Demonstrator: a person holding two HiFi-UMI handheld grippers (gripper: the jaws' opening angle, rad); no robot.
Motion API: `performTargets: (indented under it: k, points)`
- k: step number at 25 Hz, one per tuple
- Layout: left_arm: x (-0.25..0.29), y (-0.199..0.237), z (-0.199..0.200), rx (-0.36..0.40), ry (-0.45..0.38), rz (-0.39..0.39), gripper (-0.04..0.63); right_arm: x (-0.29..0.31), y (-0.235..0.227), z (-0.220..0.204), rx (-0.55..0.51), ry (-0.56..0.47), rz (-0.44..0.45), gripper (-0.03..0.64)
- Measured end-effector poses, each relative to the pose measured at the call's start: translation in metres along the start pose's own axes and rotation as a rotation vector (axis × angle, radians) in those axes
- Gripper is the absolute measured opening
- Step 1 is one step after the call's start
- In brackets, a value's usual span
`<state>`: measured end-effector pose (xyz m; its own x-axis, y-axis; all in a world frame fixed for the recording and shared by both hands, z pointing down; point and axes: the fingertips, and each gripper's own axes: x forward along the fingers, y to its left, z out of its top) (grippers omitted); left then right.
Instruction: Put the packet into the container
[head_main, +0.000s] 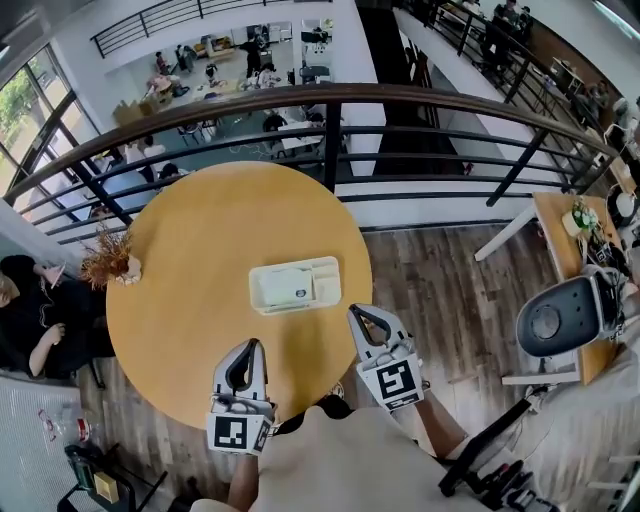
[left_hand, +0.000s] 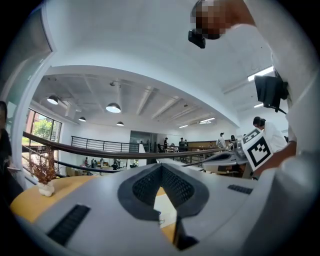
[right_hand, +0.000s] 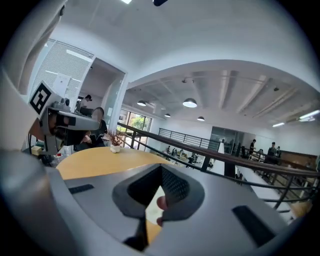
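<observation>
While the packet (head_main: 286, 287) lies inside the white container (head_main: 327, 271) on the counter (head_main: 200, 250), both grippers are empty.
Left gripper (head_main: 254, 344) and right gripper (head_main: 355, 311) are short of the container on the person's side, fingers clenched on nothing; packet print unreadable.

A shallow white rectangular plastic container (head_main: 328, 272) sits flat on the round yellow wooden table (head_main: 200, 260), between its centre and its right edge. A flat white packet (head_main: 283, 287) with a small dark mark lies inside, filling the container's left part.
</observation>
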<state>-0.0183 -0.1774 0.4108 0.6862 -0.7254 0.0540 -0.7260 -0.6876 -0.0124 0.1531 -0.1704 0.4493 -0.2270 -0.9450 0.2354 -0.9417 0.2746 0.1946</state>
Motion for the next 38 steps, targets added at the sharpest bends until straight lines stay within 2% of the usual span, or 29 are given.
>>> performTargets:
  k: [5, 11, 15, 17, 19, 21, 25, 29, 32, 35, 38]
  points:
    - [-0.001, -0.017, -0.004, 0.003, 0.010, -0.004, 0.006, -0.025, 0.011, -0.009, -0.081, 0.005, 0.019, 0.003]
    - [-0.014, -0.034, -0.006, 0.005, 0.025, 0.022, 0.006, -0.042, 0.033, -0.014, -0.038, -0.024, 0.056, 0.003]
    - [-0.020, -0.042, -0.008, 0.015, 0.037, 0.015, 0.005, -0.052, 0.039, -0.017, -0.015, -0.036, 0.040, 0.003]
    - [-0.024, -0.046, -0.010, 0.026, 0.041, 0.003, 0.005, -0.057, 0.041, -0.018, 0.028, -0.040, 0.013, 0.003]
    - [-0.030, -0.050, -0.013, 0.029, 0.038, -0.010, 0.005, -0.063, 0.043, -0.020, 0.007, -0.035, -0.005, 0.003]
    - [-0.040, -0.054, -0.015, 0.026, 0.033, -0.018, 0.005, -0.071, 0.049, -0.022, -0.028, -0.025, -0.016, 0.003]
    - [-0.066, -0.056, -0.015, 0.021, 0.025, -0.018, 0.005, -0.089, 0.073, -0.020, 0.007, -0.028, -0.037, 0.003]
    - [-0.101, -0.059, -0.019, 0.004, 0.022, -0.006, 0.005, -0.108, 0.104, -0.016, -0.061, -0.011, -0.023, 0.003]
    - [-0.125, -0.063, -0.022, -0.007, 0.017, -0.001, 0.005, -0.124, 0.126, -0.014, -0.023, -0.030, -0.038, 0.003]
    - [-0.144, -0.068, -0.022, -0.008, 0.009, 0.001, 0.005, -0.140, 0.142, -0.014, -0.066, -0.026, -0.030, 0.003]
    - [-0.160, -0.071, -0.022, -0.008, 0.001, 0.004, 0.005, -0.152, 0.153, -0.014, -0.066, -0.037, -0.038, 0.003]
